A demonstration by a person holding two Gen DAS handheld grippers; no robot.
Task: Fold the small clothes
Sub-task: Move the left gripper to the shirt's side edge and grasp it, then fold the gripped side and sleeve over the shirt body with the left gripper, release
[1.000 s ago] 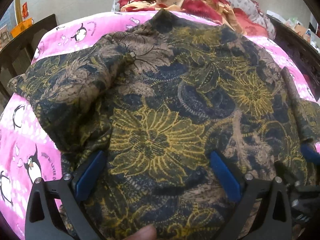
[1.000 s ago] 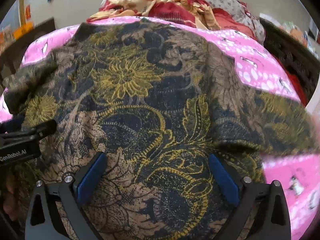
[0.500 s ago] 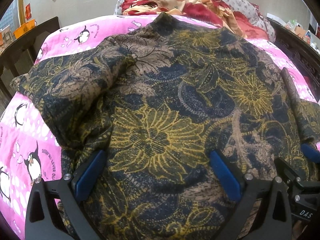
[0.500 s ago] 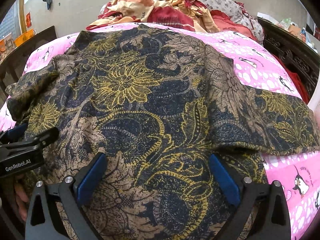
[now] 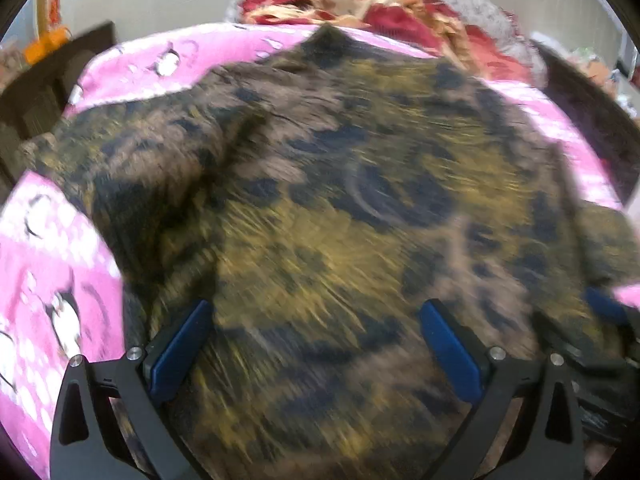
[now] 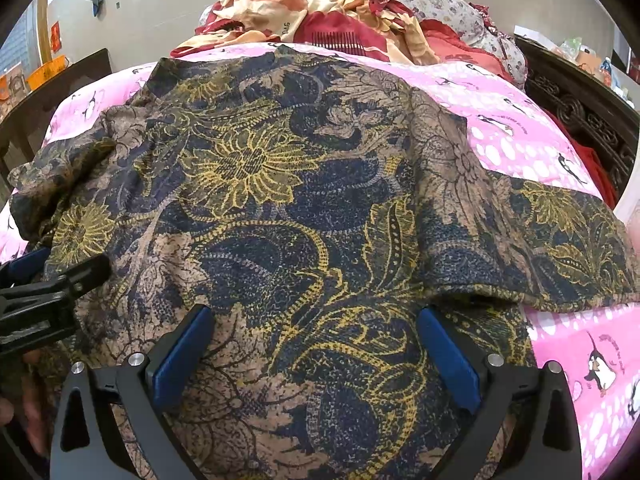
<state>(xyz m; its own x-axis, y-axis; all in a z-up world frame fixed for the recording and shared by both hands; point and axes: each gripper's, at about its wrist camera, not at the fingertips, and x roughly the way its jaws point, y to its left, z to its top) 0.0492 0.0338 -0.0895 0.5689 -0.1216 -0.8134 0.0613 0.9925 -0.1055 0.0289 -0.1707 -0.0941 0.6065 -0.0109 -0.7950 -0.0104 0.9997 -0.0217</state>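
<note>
Left wrist view first, and heads up, it's smeared with motion blur. Your left gripper [image 5: 316, 344] has its blue fingers [image 5: 180, 344] spread wide apart with nothing between them, hanging over the near part of the floral shirt [image 5: 340, 200]. The shirt lies spread flat on the bed, on the pink penguin bedsheet [image 5: 44, 264]. The shirt's left sleeve runs out toward the bed's left edge, with a strip of bare sheet beside it at lower left. At far right you can just catch the other gripper's blue tip close beside yours, so room is tight on that side.

Right wrist view is sharp. Your right gripper [image 6: 316, 352] is also wide open and empty, fingers [image 6: 448, 356] straddling the lower shirt [image 6: 304, 208]. The right sleeve [image 6: 560, 248] lies out flat to the right, its hem edge crisp against the bedsheet [image 6: 512, 128]. Open pink sheet sits to the right and below that sleeve. The left gripper [image 6: 44, 288] pokes in from the left over the shirt's edge, with fingertips of a hand [image 6: 28, 408] under it.

Room stuff: dark carved bed frame [image 6: 580, 112] on the right, a heap of red and cream bedding [image 6: 328, 12] against the grey wall [image 6: 180, 12] at the far end.
</note>
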